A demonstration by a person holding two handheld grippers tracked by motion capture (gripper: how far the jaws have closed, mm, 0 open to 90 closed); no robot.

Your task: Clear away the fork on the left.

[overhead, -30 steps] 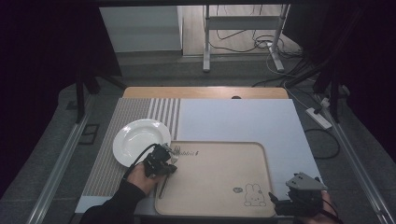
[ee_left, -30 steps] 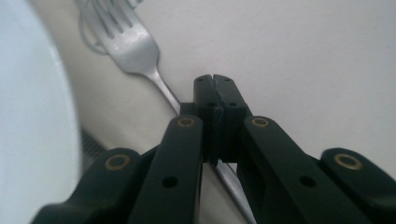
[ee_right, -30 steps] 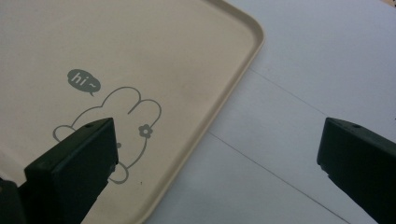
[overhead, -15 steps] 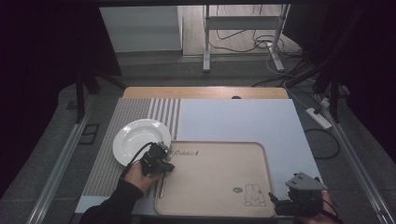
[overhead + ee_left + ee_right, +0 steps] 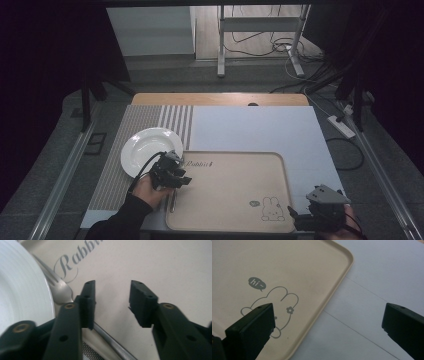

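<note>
My left tool [image 5: 110, 305] has just been opening; its jaws now stand apart with nothing between them. The fork [image 5: 62, 293], released, lies just beside its left jaw on the tray [image 5: 235, 200], touching the plate [image 5: 22, 295]. My right tool [image 5: 329, 332] gapes wide, holding nothing.

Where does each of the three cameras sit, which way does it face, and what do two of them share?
High view: above the person's side, looking forward and down on the tray; forearms, left gripper and right gripper show.
Left gripper view: on the left gripper, looking along its parted jaws, which have just been opening, with nothing between them, at fork and plate.
Right gripper view: on the right gripper, jaws wide apart, over the tray's corner.
All share the tray.
</note>
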